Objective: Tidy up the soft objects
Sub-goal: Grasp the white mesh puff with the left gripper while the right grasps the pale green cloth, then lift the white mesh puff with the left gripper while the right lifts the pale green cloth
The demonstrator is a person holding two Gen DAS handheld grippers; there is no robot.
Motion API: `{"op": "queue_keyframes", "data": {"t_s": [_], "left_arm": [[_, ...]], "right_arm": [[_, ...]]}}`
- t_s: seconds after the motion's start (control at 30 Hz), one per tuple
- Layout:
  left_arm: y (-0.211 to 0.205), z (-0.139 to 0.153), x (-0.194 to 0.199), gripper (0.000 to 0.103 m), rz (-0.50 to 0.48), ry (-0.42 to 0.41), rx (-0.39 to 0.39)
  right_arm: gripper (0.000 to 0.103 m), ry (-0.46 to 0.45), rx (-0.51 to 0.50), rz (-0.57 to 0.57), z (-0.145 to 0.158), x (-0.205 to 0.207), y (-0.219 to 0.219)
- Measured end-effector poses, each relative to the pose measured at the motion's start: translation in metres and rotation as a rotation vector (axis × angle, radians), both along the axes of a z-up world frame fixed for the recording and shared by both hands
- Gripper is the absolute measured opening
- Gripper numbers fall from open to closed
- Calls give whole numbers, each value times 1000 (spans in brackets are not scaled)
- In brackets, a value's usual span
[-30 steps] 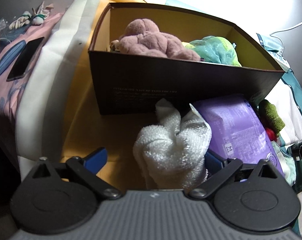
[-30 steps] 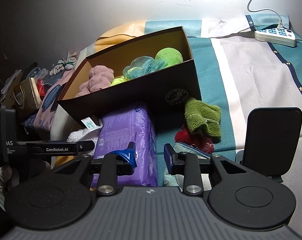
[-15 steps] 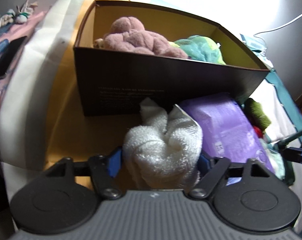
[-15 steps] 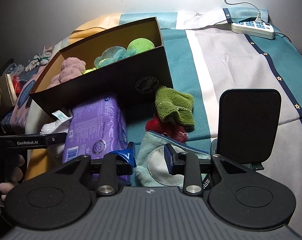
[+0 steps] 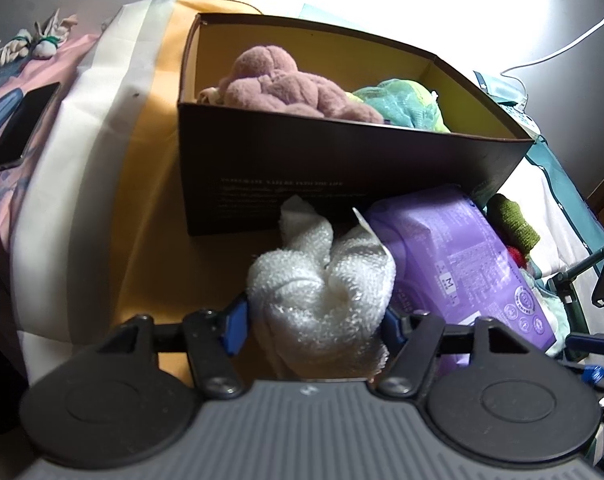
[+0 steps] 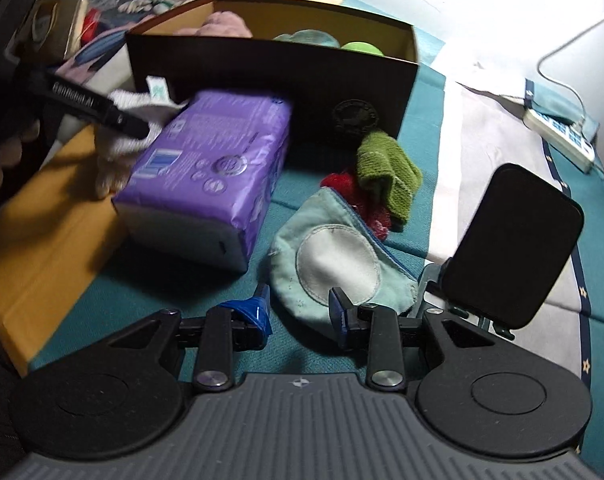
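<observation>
Open top on the box (image 5: 342, 184), partly filled by a pink plush (image 5: 286, 88) and mesh sponge (image 5: 406, 100); near wall blocking a level approach; purple pack (image 6: 210, 168) crowding its front; bare orange sheet (image 5: 150, 208) leftward

Nubby white terry cloth (image 5: 322, 288); glossy purple plastic pack (image 5: 454, 256).

**Two wrist views, one box between them**

We looked from the left wrist steeply down along its fingers, close over a white towel (image 5: 322, 292), facing the dark cardboard box (image 5: 342, 172) head-on. From the right wrist we looked down too, from further right, over a pale blue pouch (image 6: 334, 256) on the bedspread (image 6: 482, 128). Both views shared the box, the towel, the purple pack (image 5: 454, 260) and a green knitted cloth (image 6: 390, 172).
</observation>
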State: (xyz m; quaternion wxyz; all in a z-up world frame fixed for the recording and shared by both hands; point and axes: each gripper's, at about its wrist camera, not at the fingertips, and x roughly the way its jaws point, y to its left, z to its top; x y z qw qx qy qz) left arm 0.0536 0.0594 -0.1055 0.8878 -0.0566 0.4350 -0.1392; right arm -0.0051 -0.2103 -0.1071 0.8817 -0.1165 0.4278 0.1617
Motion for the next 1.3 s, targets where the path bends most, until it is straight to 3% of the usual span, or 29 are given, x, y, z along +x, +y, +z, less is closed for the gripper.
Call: {"op": "queue_keyframes", "data": {"t_s": [0.3, 0.5, 0.67, 0.97, 1.13, 1.3], "left_arm": [[5, 11, -11, 65, 16, -12, 0], [5, 17, -18, 65, 30, -28, -8], [7, 23, -22, 65, 52, -40, -7], [5, 30, -26, 65, 72, -47, -5], [7, 35, -31, 65, 85, -58, -9], [8, 43, -36, 65, 97, -80, -15]], "right_arm": [[16, -71, -74, -35, -22, 11, 6], [18, -41, -24, -106, -29, 29, -3], [19, -19, 81, -167, -25, 34, -12], [22, -47, 79, -8, -23, 9, 3], [24, -102, -49, -37, -33, 14, 10], [27, -87, 15, -83, -34, 19, 1]]}}
